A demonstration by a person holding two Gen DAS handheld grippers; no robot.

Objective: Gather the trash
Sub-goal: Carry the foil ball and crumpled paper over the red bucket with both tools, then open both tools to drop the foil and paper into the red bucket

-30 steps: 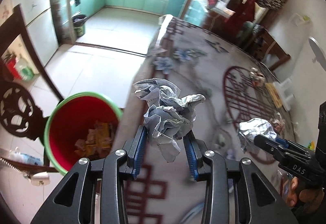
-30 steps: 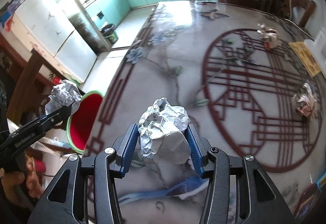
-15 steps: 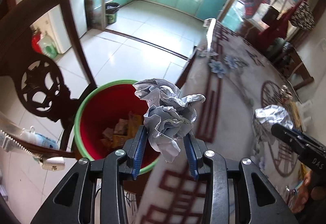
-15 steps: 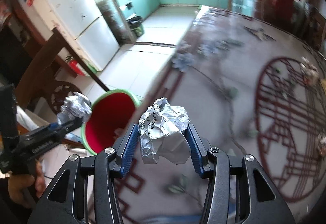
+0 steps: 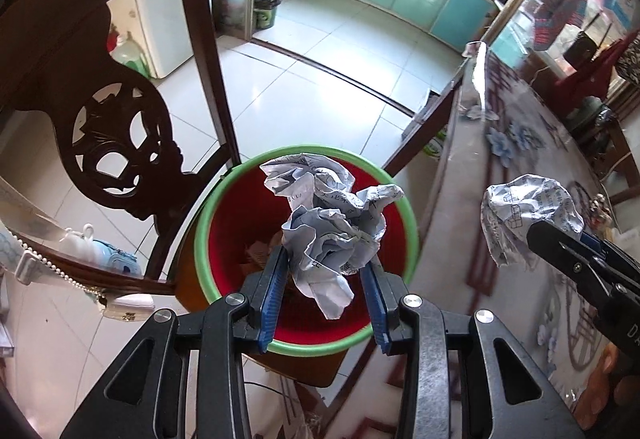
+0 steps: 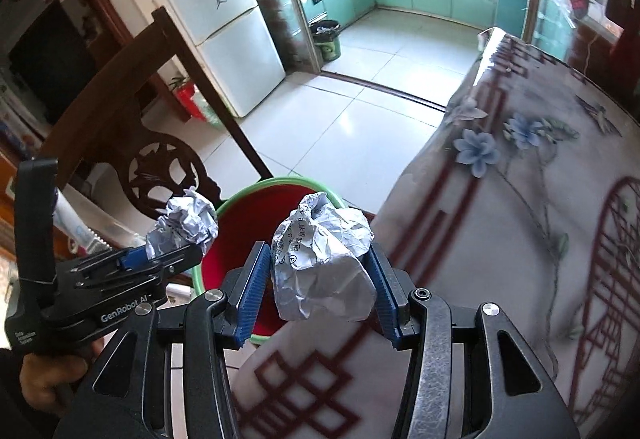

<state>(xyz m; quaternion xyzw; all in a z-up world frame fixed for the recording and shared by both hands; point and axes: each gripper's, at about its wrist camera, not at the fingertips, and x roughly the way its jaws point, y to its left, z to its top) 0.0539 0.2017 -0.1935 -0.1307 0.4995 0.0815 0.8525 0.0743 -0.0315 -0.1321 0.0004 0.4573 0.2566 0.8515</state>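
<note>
My left gripper (image 5: 324,279) is shut on a crumpled white paper ball (image 5: 328,227) and holds it right above the red bin with a green rim (image 5: 404,207). My right gripper (image 6: 318,287) is shut on a second crumpled paper ball (image 6: 324,259), held over the table edge beside the bin (image 6: 264,207). The right gripper with its ball (image 5: 528,215) shows at the right of the left wrist view. The left gripper with its ball (image 6: 184,223) shows at the left of the right wrist view, over the bin's rim. Some trash lies in the bin.
A carved dark wooden chair (image 5: 116,143) stands just left of the bin. The table with a flowered cloth (image 6: 520,199) lies to the right, its edge touching the bin. A white fridge (image 6: 216,19) and a small dark bin (image 6: 326,39) stand farther back on the tiled floor.
Both grippers moved left off the table toward the bin, each still holding its paper ball. The left ball now hangs over the bin's opening.
</note>
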